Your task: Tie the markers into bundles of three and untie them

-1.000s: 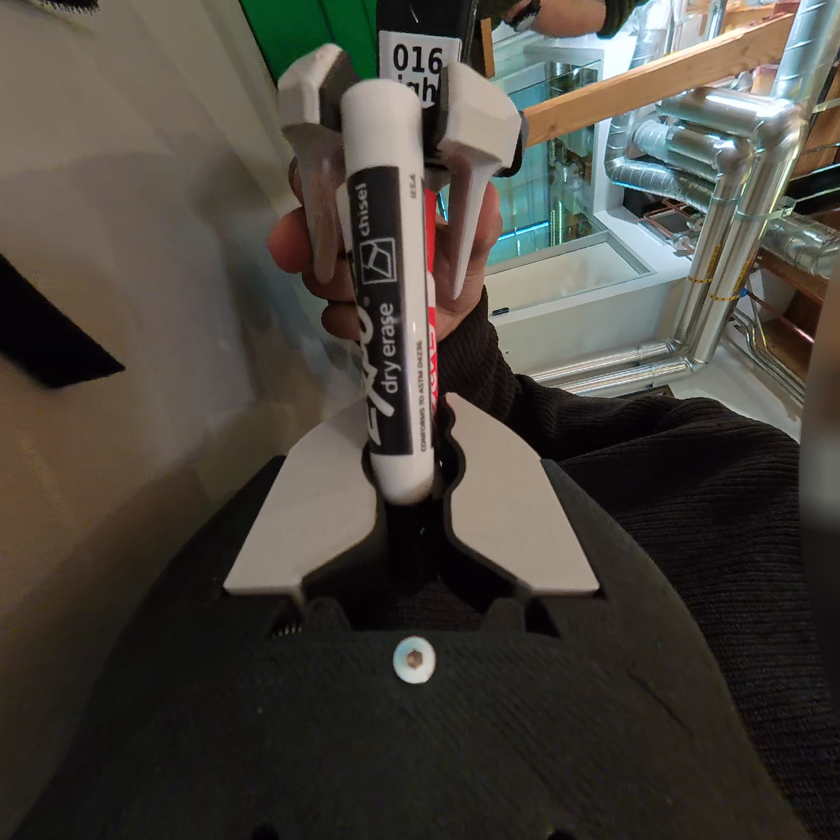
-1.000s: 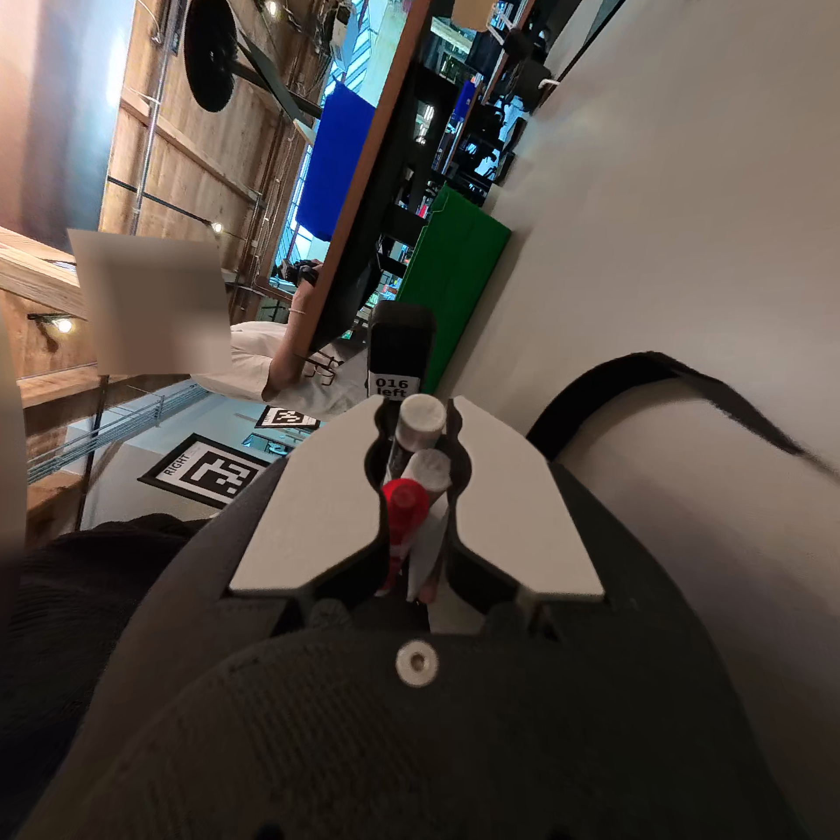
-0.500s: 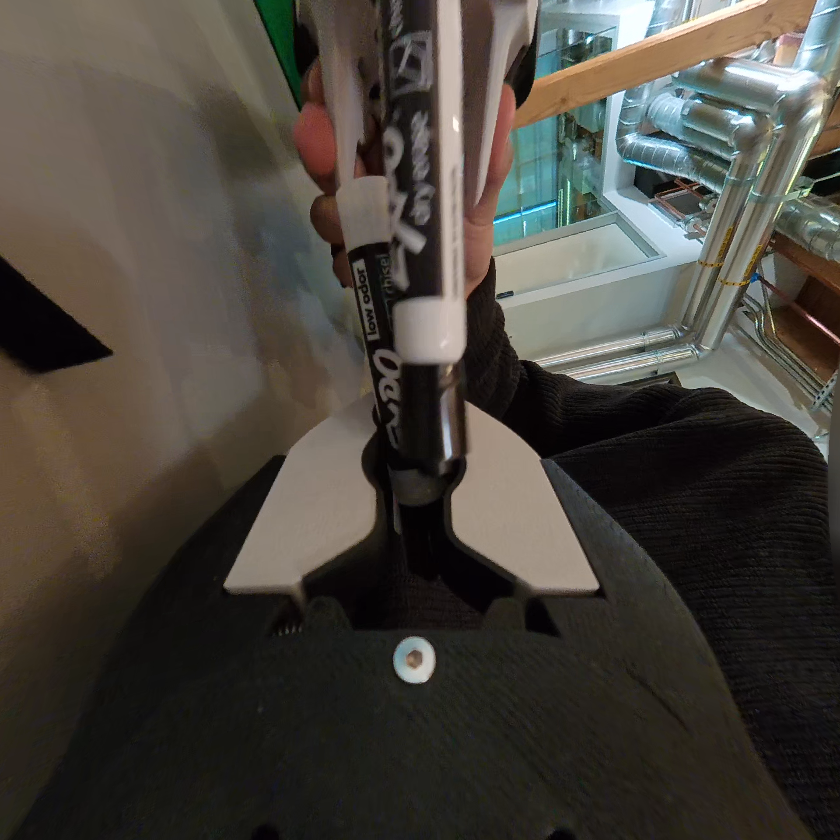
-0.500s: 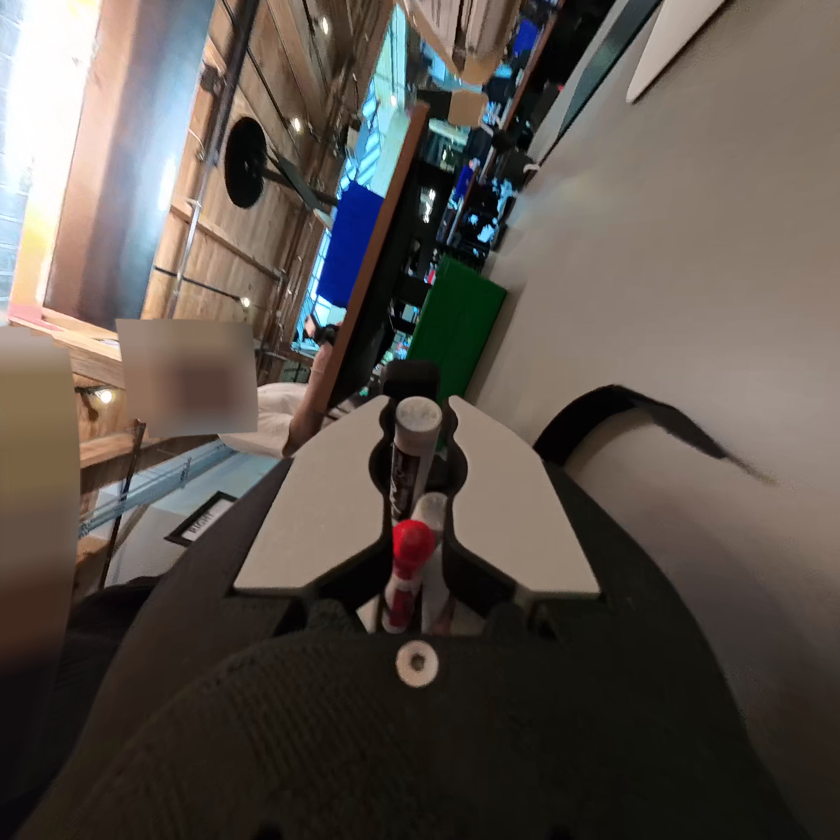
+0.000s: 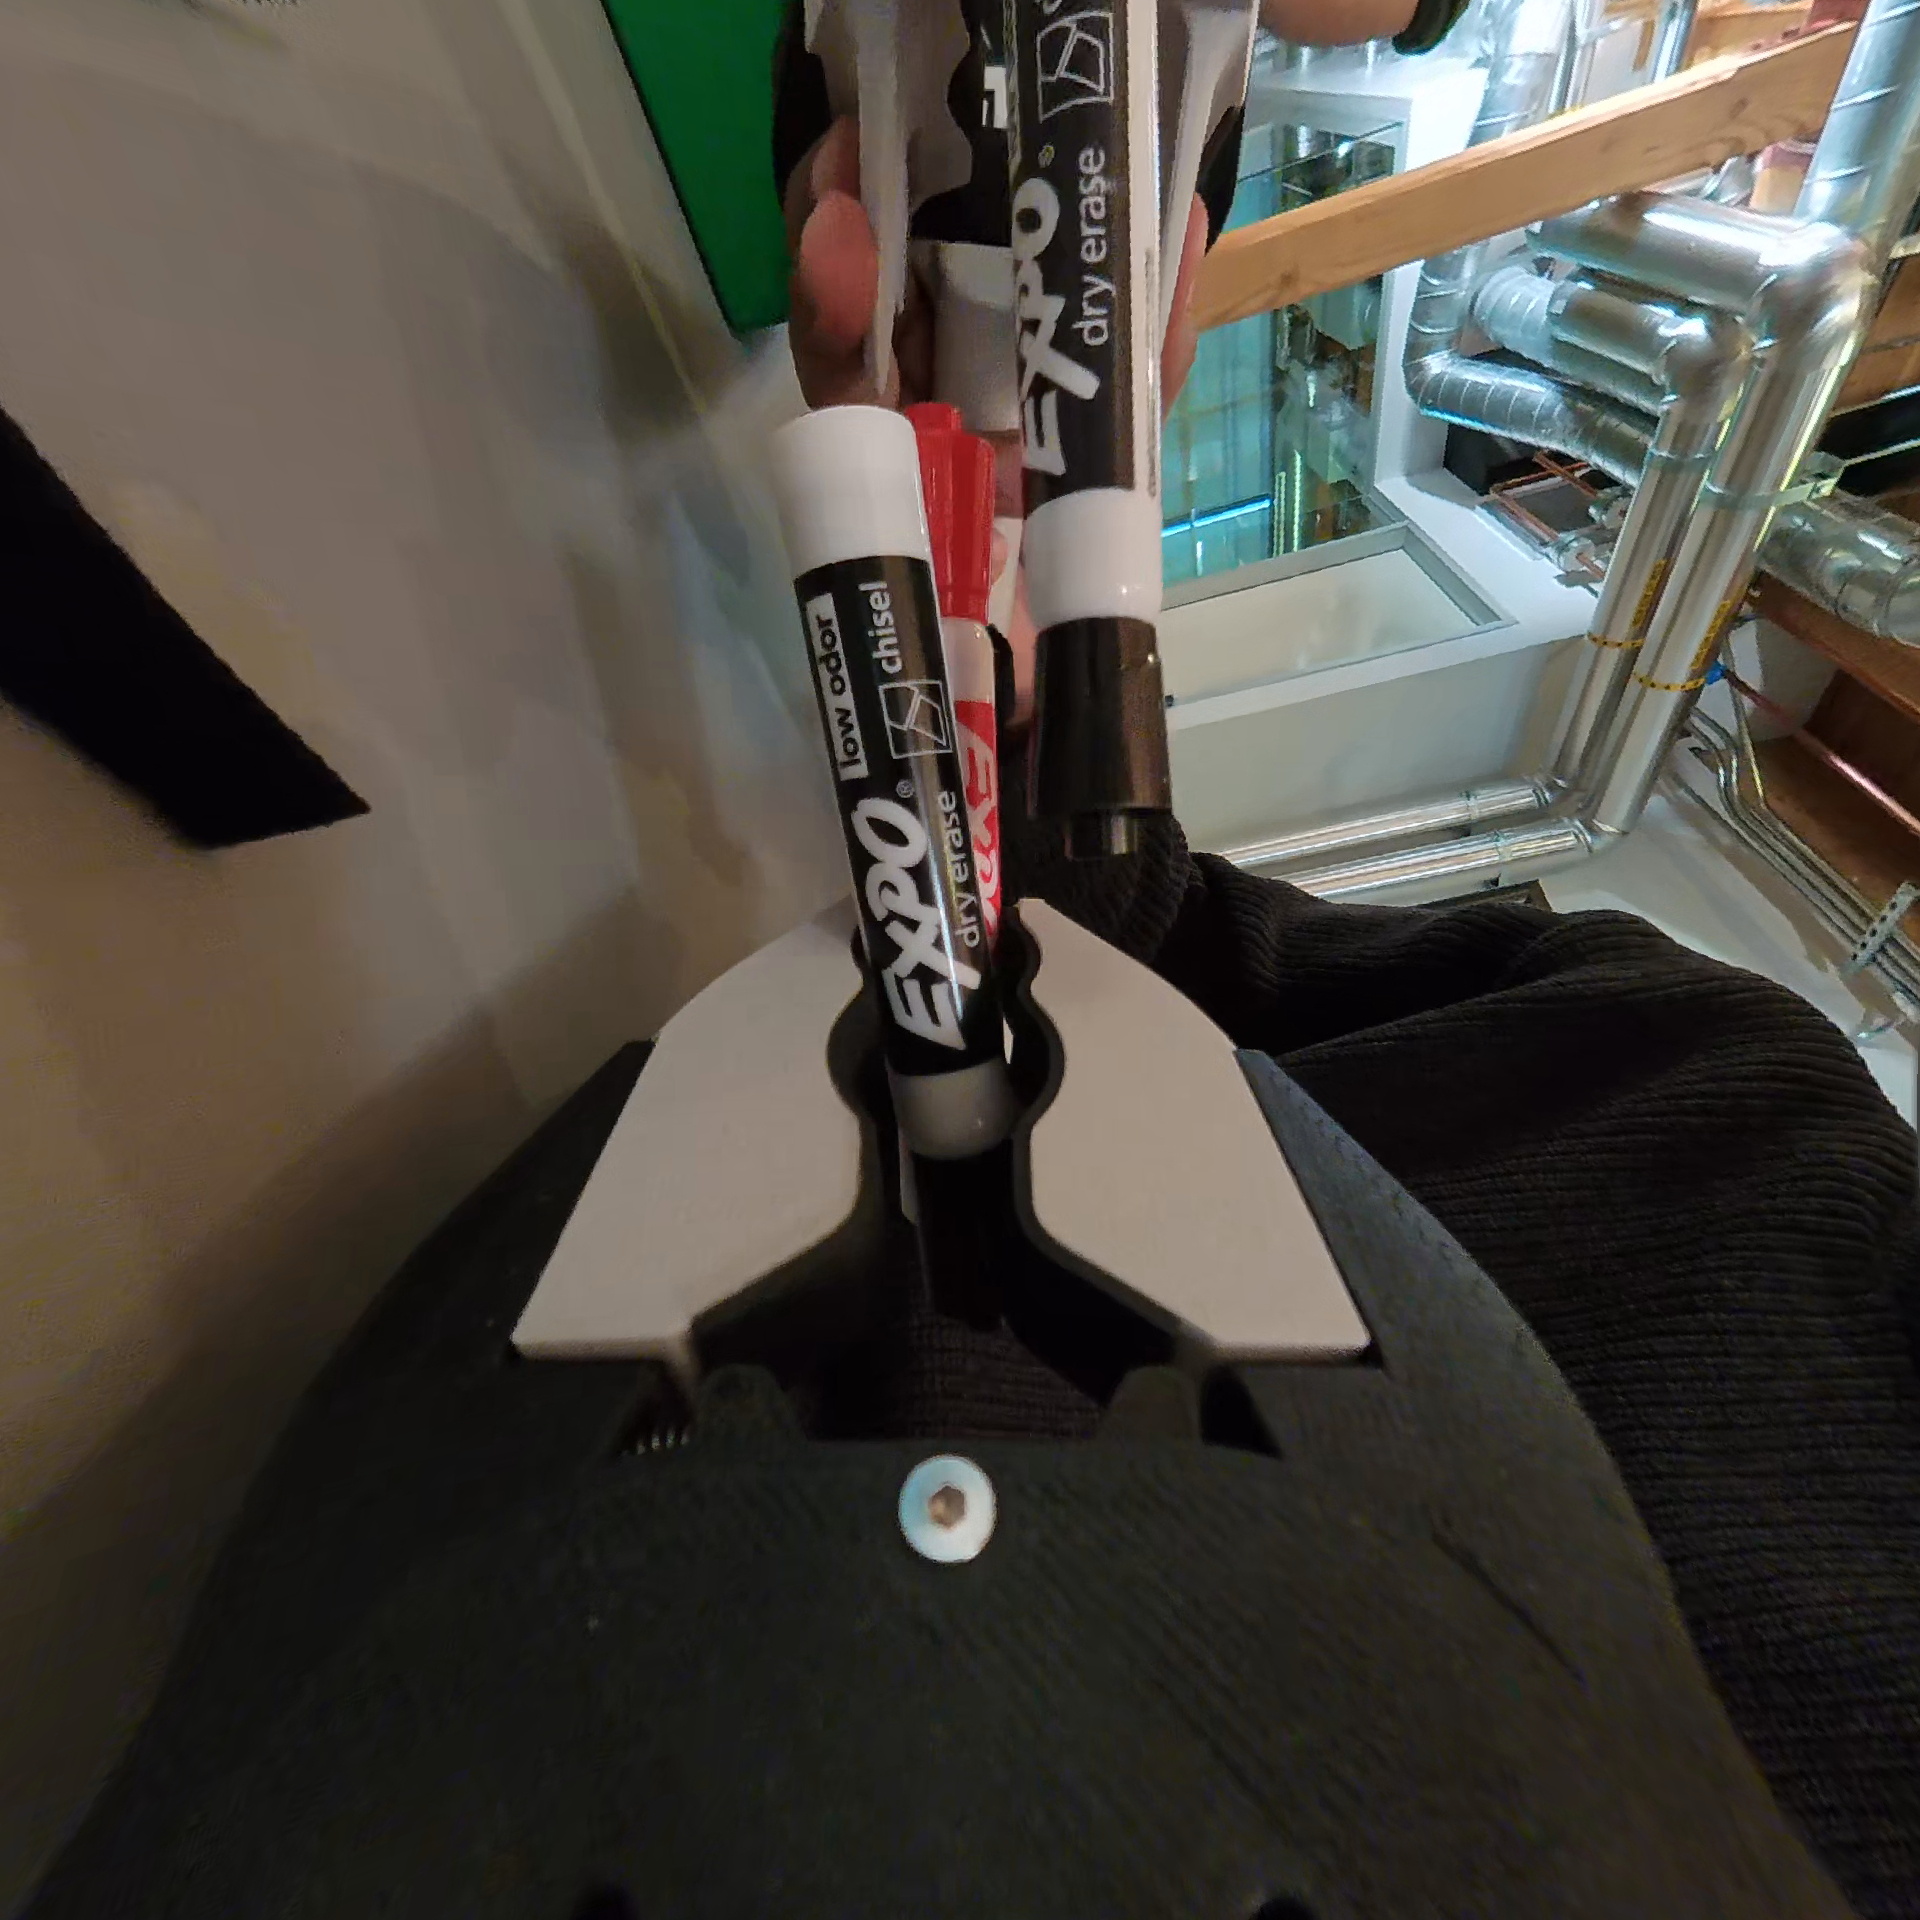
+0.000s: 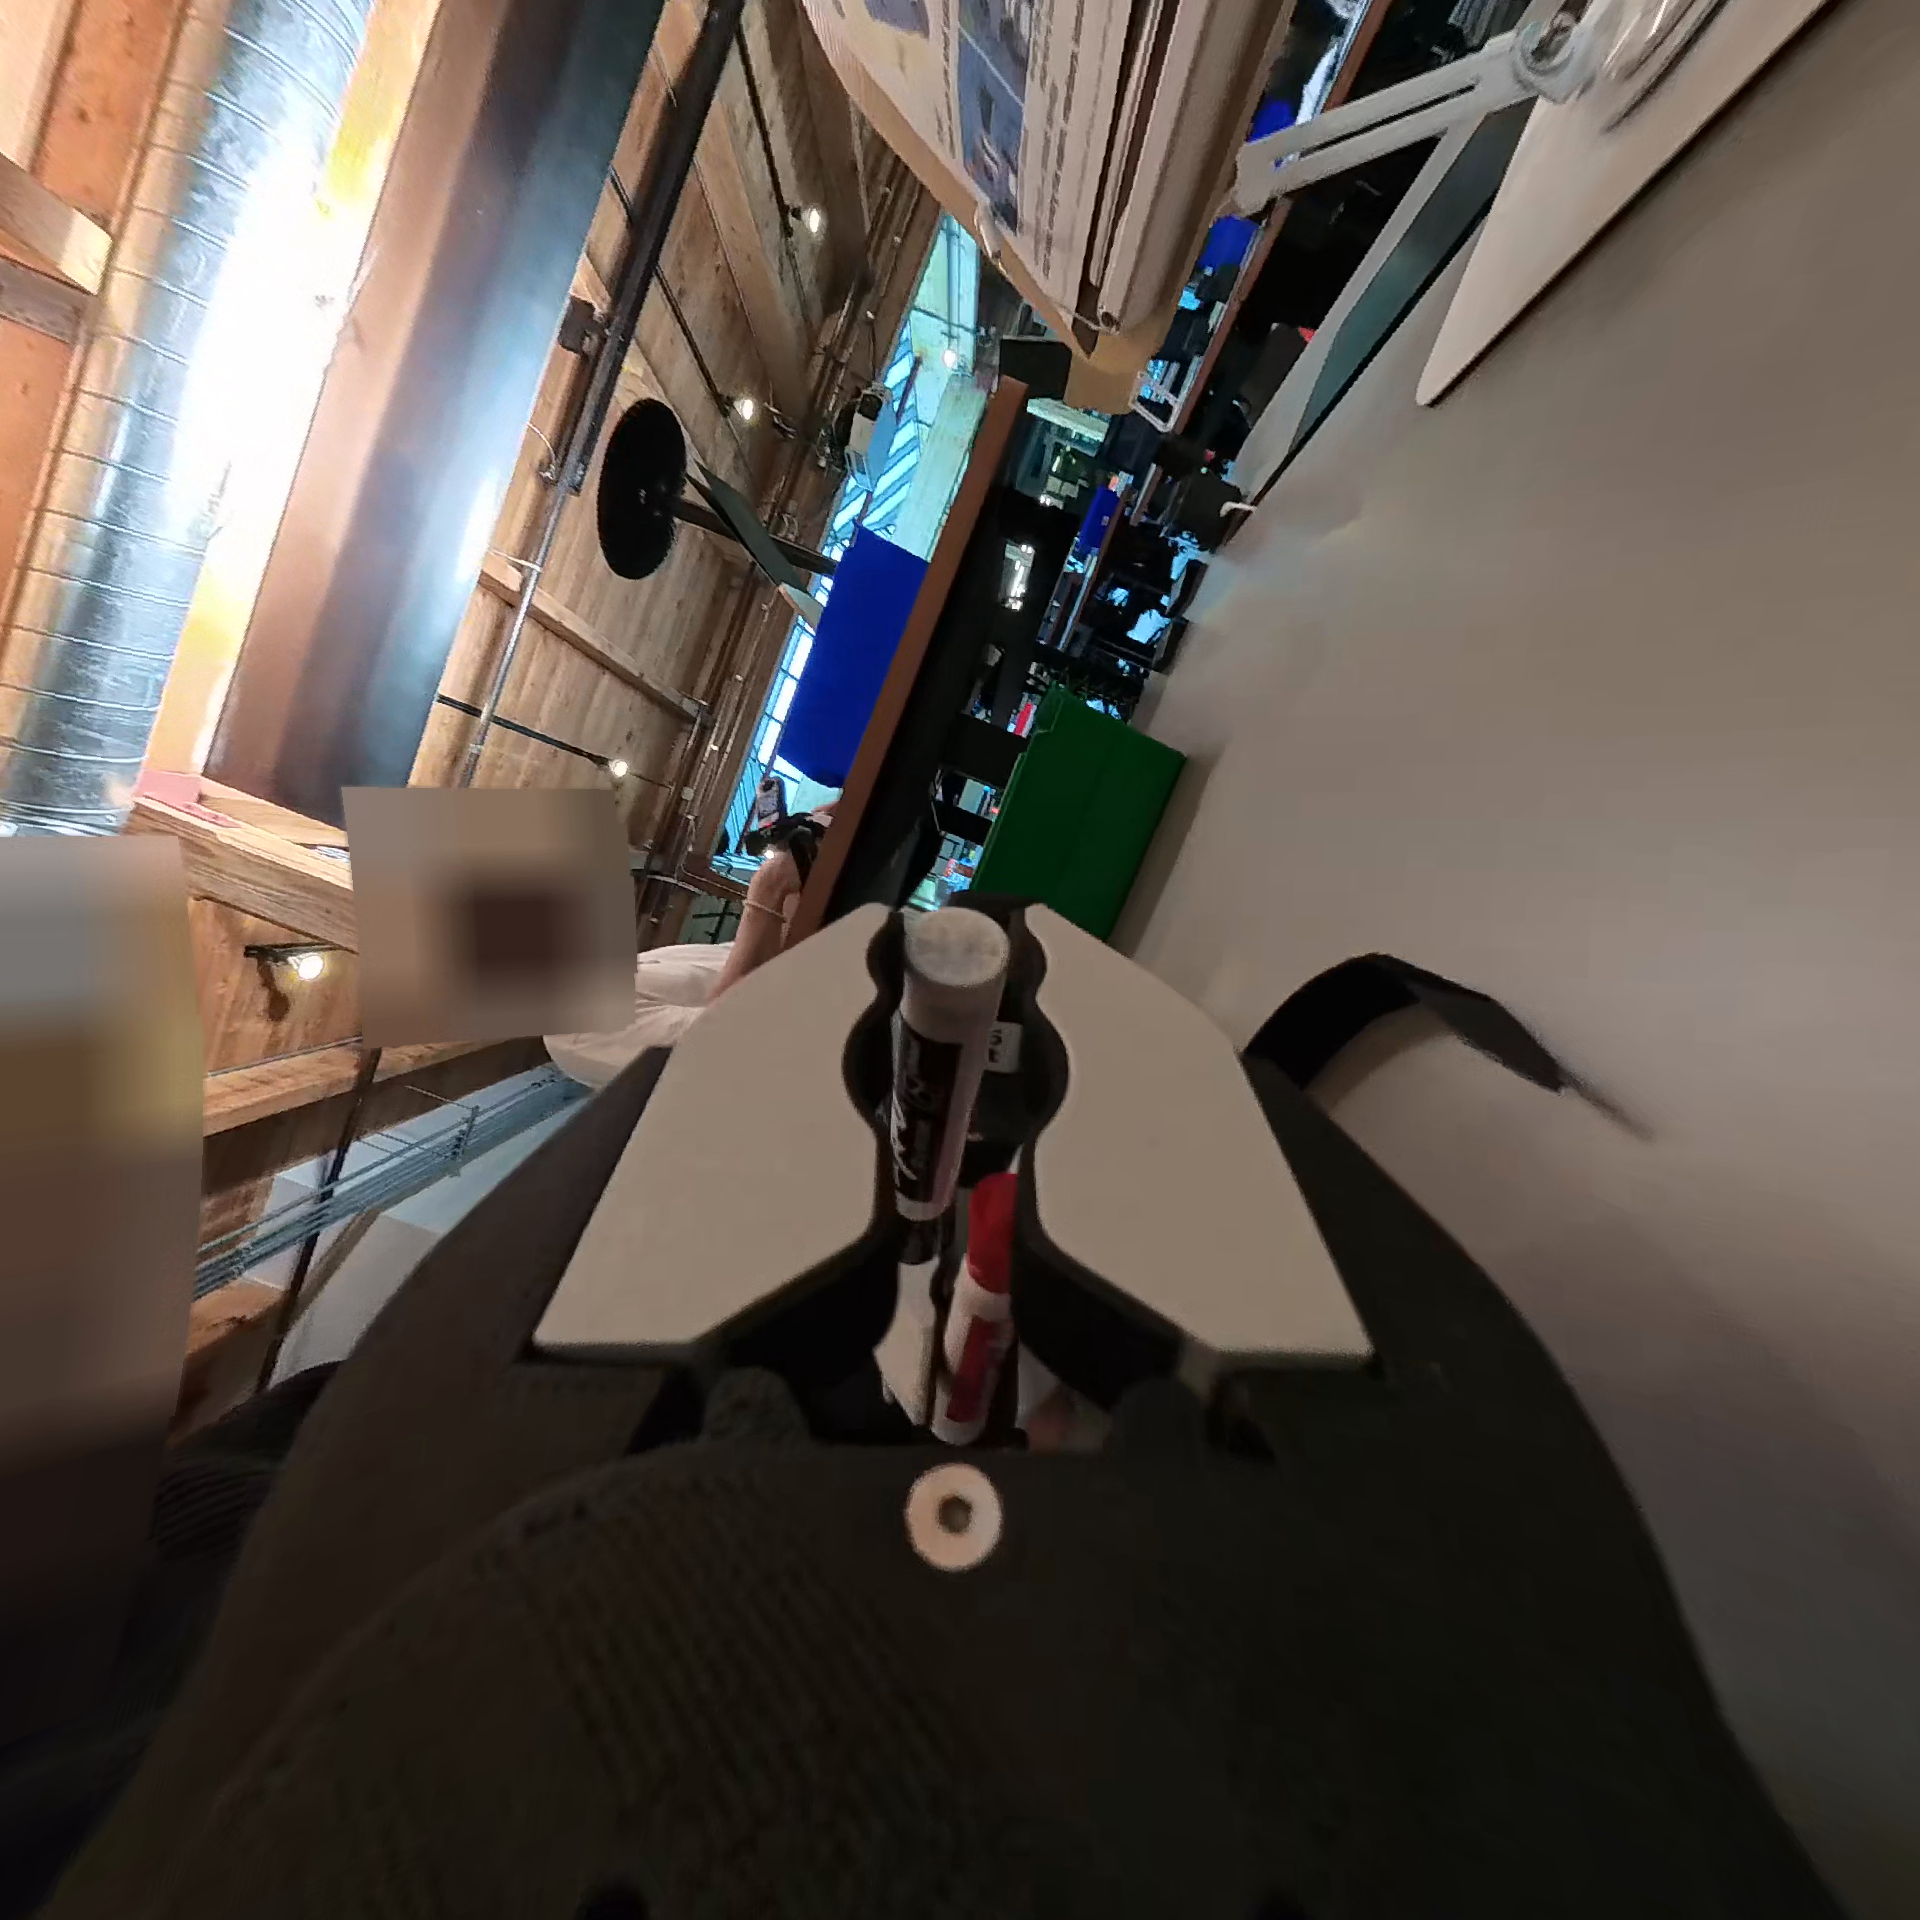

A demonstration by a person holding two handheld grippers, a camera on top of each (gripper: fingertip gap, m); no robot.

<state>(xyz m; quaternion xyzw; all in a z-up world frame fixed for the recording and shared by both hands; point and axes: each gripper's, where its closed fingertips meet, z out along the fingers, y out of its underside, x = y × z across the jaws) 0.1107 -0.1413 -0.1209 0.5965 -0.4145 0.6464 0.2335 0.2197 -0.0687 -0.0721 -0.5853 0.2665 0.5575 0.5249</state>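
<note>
My left gripper (image 5: 940, 930) is shut on a black marker (image 5: 904, 790), white end up, with a red marker (image 5: 971, 665) pressed behind it. My right gripper (image 5: 1039, 73) comes in from the top of that view, shut on a second black marker (image 5: 1086, 343) whose black cap hangs free just right of the other two. In the right wrist view my right gripper (image 6: 956, 920) is shut on that black marker (image 6: 940, 1070). The red marker (image 6: 982, 1299) shows lower down, through the gap between the fingers. A hand (image 5: 831, 260) holds the right gripper.
A black strap (image 5: 177, 717) lies curled on the pale table (image 5: 312, 499); it also shows in the right wrist view (image 6: 1403, 1008). A green box (image 6: 1081, 821) stands at the table's far edge. A dark-sleeved arm (image 5: 1558, 1143) fills the right. Metal pipes and a seated person are behind. The left gripper's tips are roughly 15 cm from the right gripper's. It is some 9 cm from my left tips to the black strap (image 5: 177, 717).
The right gripper has drawn its black marker up and out of the left gripper's jaws. The other black marker and the red one stay in the left gripper.
</note>
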